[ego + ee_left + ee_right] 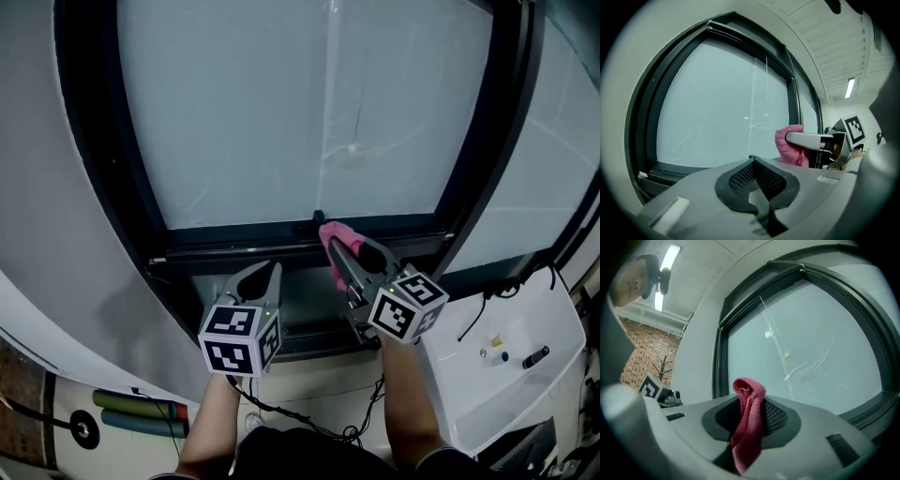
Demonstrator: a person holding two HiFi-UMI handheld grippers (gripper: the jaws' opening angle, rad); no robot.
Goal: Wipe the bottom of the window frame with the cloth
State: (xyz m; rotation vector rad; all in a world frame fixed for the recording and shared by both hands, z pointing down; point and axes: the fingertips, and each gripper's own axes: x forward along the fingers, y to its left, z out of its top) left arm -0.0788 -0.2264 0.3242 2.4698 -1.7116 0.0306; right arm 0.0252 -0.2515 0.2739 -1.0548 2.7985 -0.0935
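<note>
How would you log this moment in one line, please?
right tongs: shut on crumpled pink cloth; cloth: at black window frame's bottom rail; left tongs: shut, empty

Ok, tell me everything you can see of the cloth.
The cloth is pinkish red, soft and nubby like terry, bunched into a narrow folded wad. The right gripper is shut on it, jaws pinching its middle; a rounded fold sticks out past the tips and a tail hangs back between them. It sits at the bottom rail of the window frame, near the rail's middle. It seems to touch the rail, but contact is uncertain.
</note>
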